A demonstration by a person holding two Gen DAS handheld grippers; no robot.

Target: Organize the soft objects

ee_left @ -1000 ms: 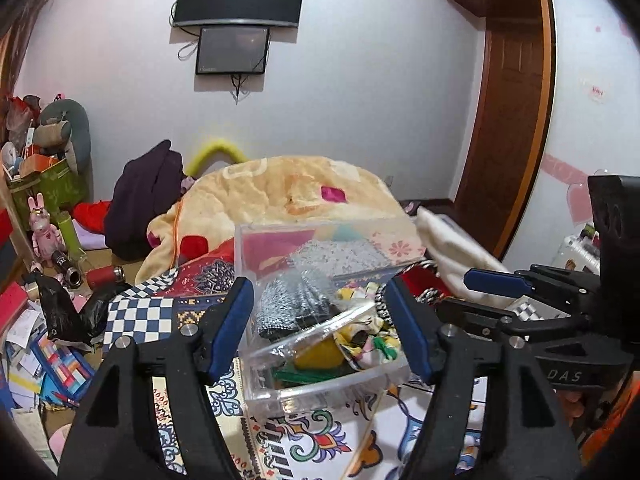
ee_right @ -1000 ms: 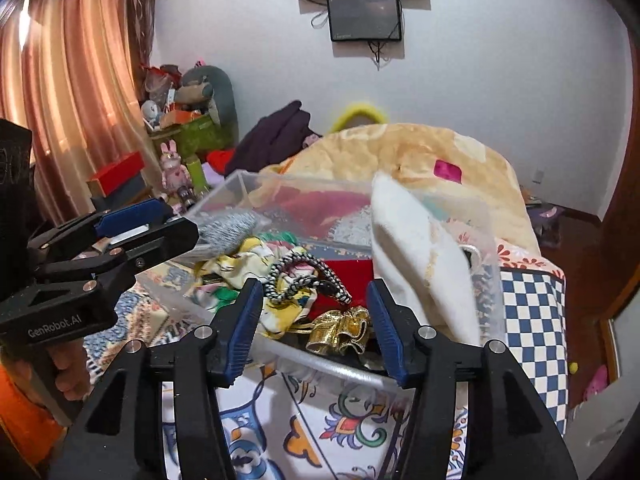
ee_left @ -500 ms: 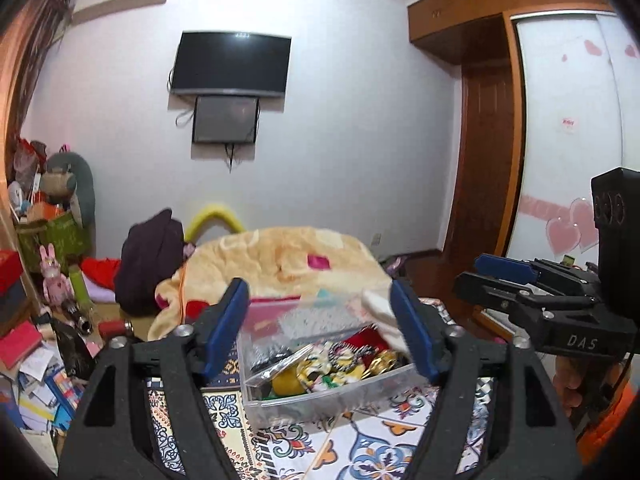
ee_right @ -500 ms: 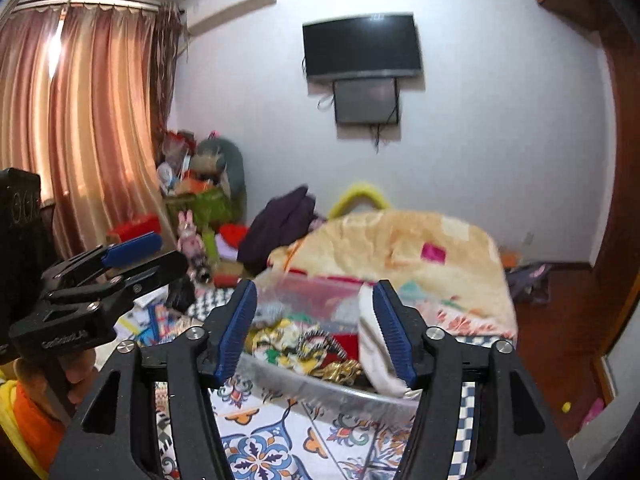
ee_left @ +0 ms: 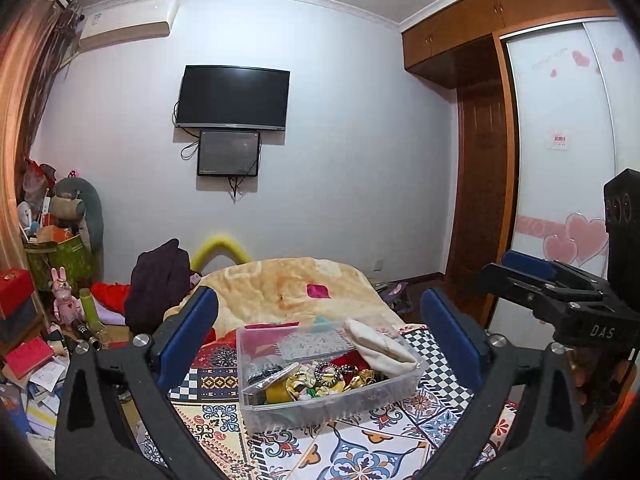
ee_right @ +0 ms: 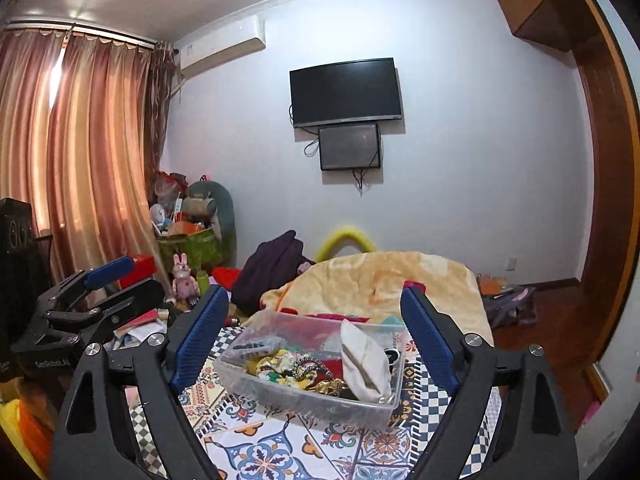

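Even, fairly dim indoor light fills both views. Daylight glows orange through the curtains (ee_right: 72, 168) at far left, probably the main source. Shadows are soft. Fisheye distortion bends the wardrobe (ee_left: 500, 120) and ceiling lines, and the corners vignette black. Focus stays reasonably sharp, without glare.

Clear glossy box (ee_left: 332, 408), probably plastic

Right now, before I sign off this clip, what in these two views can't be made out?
- Bottom layer of the clear bin: covered in both views by the white cloth and the piled scrunchies.
- Bin's near wall, left wrist view: frosted plastic blurs what lies behind it.
- Small dark item at the bin's right end, right wrist view: too small to identify.
- The person's hands: mostly cut off by the frame edges.
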